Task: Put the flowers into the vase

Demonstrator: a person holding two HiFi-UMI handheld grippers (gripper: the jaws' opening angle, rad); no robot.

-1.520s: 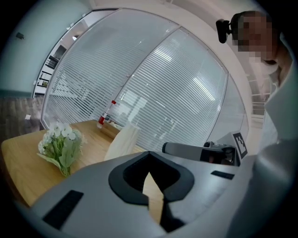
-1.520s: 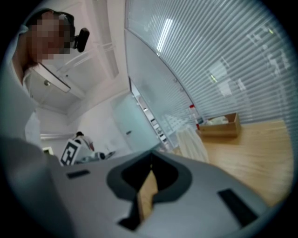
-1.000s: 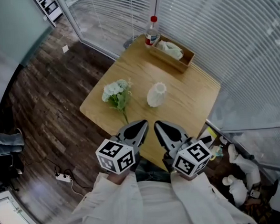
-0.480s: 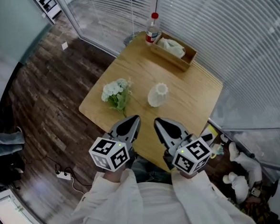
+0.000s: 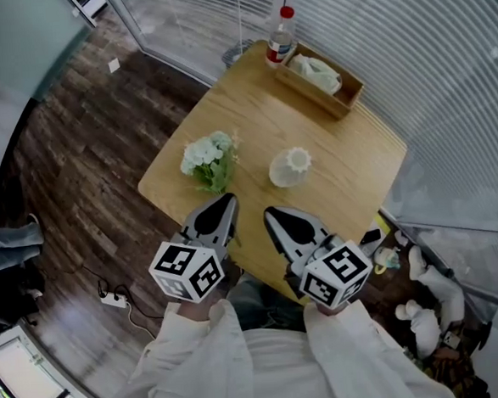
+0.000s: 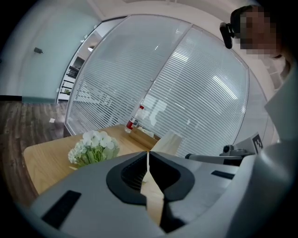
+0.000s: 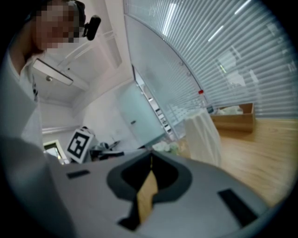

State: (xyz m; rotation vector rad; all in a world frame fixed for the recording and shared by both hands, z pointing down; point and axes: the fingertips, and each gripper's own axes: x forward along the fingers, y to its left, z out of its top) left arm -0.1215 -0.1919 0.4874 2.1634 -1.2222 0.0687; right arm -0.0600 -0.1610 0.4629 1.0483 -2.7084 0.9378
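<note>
Jaws pressed together on nothing, we hold the left gripper (image 5: 225, 204) and right gripper (image 5: 273, 215) over the table's (image 5: 251, 109) near edge. The flowers (image 5: 208, 158) lie by its left edge, and the vase (image 5: 290, 167) stands upright mid-table.

A light wooden table (image 5: 252, 125) is sitting on dark plank flooring (image 5: 76, 163). At the table's twelve o'clock corner a clear bottle with a red cap (image 5: 280, 42) is standing upright, just beside a shallow wooden box (image 5: 348, 102) that is stretching toward one o'clock and holding crumpled white material (image 5: 316, 68). Slatted blinds (image 5: 443, 61) are running behind glass from twelve to three o'clock. A white power strip (image 5: 113, 302) is lying on the flooring at eight o'clock, its cable trailing away.
</note>
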